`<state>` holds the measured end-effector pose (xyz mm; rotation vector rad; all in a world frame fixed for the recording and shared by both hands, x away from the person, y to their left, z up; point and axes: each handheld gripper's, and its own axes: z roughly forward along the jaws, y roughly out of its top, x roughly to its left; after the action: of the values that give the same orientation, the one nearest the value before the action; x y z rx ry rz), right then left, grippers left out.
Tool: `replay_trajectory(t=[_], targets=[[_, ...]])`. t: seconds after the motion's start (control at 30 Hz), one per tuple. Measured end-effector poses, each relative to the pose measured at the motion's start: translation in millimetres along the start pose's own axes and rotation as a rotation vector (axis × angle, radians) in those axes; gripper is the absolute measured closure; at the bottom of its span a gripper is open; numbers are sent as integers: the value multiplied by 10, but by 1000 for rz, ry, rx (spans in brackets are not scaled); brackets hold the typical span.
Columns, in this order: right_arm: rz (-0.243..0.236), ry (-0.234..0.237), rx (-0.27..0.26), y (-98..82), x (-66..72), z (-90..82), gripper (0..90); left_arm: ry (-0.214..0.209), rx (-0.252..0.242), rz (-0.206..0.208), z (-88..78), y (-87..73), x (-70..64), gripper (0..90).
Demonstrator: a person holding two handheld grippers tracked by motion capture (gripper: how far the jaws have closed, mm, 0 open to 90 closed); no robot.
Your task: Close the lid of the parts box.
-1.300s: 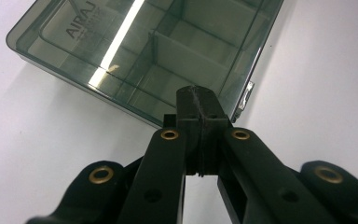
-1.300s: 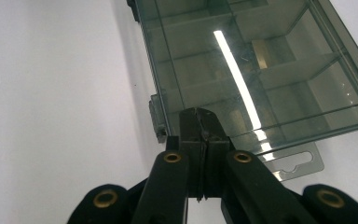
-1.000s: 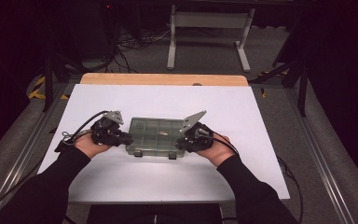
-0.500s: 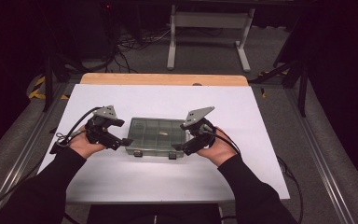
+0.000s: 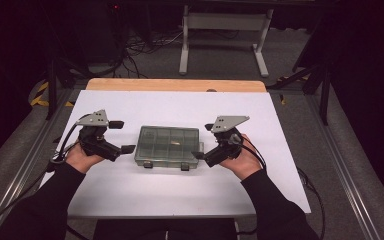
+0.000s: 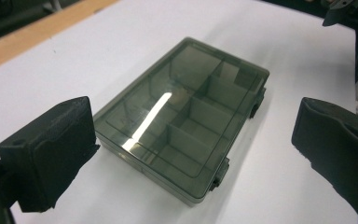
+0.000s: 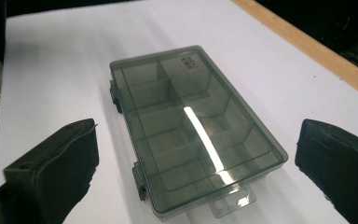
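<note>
Tongs: two, left and right, just opened | one compartment box, shut, untouched

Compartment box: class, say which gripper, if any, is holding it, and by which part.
Neither. The left gripper and right gripper, jaws just opened, flank the compartment box without touching.

I found no legible text. The smoky grey translucent plastic compartment box carried a small dark printed label at one far corner of its lid; its characters were too small and blurred for me to make out.
</note>
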<state>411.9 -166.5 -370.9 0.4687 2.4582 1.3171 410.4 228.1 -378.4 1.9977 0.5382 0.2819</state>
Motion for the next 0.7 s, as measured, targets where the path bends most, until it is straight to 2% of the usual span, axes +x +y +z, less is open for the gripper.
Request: replay_trajectory(t=[0.13, 0.17, 0.2, 0.23, 0.3, 0.43, 0.53, 0.7], targets=[[-9, -10, -65, -51, 0, -101, 2, 31, -81, 6, -115, -86, -4, 9], [-20, -19, -88, -77, 16, -145, 2, 32, -104, -1, -144, -113, -6, 10], [-20, -19, -88, -77, 16, -145, 2, 36, -118, -3, -166, -134, -7, 10], [-32, -37, -113, -109, 34, -190, 2, 52, -150, -10, -218, -190, -15, 12], [-33, -41, -122, -120, 37, -209, 2, 58, -163, -15, -245, -224, -23, 12], [-26, -85, -183, -215, 38, -327, 2, 92, -198, -12, -311, -323, -60, 15], [-22, -99, -202, -269, 30, -365, 2, 119, -244, -6, -364, -419, -88, 15], [-2, -122, -225, -412, 19, -420, 3, 156, -278, -15, -389, -588, -102, 15]])
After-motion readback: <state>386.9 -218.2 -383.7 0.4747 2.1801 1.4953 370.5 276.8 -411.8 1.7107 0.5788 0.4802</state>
